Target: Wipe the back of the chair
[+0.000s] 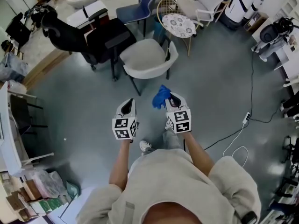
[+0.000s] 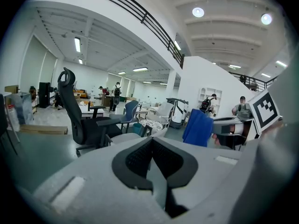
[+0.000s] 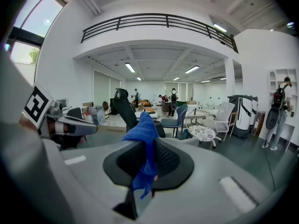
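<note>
While both grippers are held side by side above the grey floor (image 1: 219,92), a blue cloth (image 1: 161,96) is clamped between the jaws of the right gripper (image 1: 172,101). In the right gripper view its folds are seen standing up past the pads, with a tail hanging below them. The left gripper (image 1: 128,105) is held with its jaws brought together on nothing. The pale grey chair (image 1: 147,59) is found near and ahead of the grippers, untouched by the cloth, its curved back apparently turned toward the person. A black office chair (image 1: 79,36) is placed to its left, and a round patterned table (image 1: 179,25) behind it.
</note>
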Action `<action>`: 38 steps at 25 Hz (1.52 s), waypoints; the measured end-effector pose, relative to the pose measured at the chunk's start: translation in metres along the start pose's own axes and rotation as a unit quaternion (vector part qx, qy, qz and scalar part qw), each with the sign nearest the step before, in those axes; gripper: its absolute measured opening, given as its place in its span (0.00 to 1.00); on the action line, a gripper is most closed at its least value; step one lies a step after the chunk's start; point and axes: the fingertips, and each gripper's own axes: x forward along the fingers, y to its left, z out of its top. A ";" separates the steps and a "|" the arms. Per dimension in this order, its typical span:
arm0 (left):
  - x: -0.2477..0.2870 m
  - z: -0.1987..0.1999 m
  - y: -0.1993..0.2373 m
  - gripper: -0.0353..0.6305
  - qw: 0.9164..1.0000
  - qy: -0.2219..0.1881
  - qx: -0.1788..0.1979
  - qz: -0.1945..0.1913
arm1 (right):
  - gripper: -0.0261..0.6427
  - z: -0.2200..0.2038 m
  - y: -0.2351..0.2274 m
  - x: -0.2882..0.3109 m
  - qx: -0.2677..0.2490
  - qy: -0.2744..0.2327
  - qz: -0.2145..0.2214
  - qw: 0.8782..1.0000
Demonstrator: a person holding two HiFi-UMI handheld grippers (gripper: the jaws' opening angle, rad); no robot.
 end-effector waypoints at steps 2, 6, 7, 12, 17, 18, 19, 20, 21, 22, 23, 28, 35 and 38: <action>0.009 -0.001 -0.002 0.06 1.000 0.004 0.000 0.009 | 0.09 0.000 -0.010 0.007 0.001 -0.002 0.009 1.000; 0.033 0.005 -0.009 0.06 0.999 0.008 -0.001 0.031 | 0.09 0.002 -0.036 0.024 0.005 -0.005 0.027 1.000; 0.040 0.008 -0.012 0.06 0.999 0.008 0.000 0.036 | 0.09 0.003 -0.043 0.028 0.006 -0.005 0.032 0.999; 0.074 0.021 -0.026 0.06 0.998 0.013 -0.001 0.061 | 0.09 0.006 -0.079 0.048 0.008 -0.005 0.060 0.998; 0.099 0.025 -0.031 0.06 0.996 0.020 -0.007 0.091 | 0.09 0.011 -0.106 0.066 0.002 -0.005 0.084 0.996; 0.103 0.025 -0.030 0.06 0.995 0.023 -0.007 0.098 | 0.09 0.011 -0.110 0.068 0.001 -0.004 0.088 0.996; 0.108 0.025 -0.030 0.06 0.994 0.026 -0.007 0.104 | 0.09 0.011 -0.115 0.071 0.001 -0.003 0.092 0.996; 0.112 0.027 -0.030 0.06 0.994 0.026 -0.006 0.110 | 0.09 0.011 -0.120 0.074 0.001 -0.003 0.095 0.995; 0.116 0.029 -0.030 0.06 0.993 0.026 -0.006 0.116 | 0.09 0.011 -0.124 0.077 0.002 -0.003 0.099 0.995; 0.118 0.032 -0.030 0.06 0.992 0.025 -0.006 0.121 | 0.09 0.011 -0.128 0.079 0.002 -0.001 0.103 0.995; 0.120 0.033 -0.031 0.06 0.992 0.024 -0.006 0.125 | 0.09 0.010 -0.131 0.080 0.003 0.000 0.107 0.994; 0.129 0.036 -0.035 0.06 0.990 0.030 -0.004 0.138 | 0.09 0.006 -0.142 0.087 0.005 0.005 0.122 0.992; 0.137 0.024 -0.037 0.06 0.989 0.041 -0.006 0.143 | 0.09 -0.001 -0.141 0.098 0.009 0.008 0.132 0.991; 0.140 0.016 -0.034 0.06 0.989 0.048 -0.006 0.138 | 0.09 -0.009 -0.135 0.102 0.007 0.014 0.132 0.991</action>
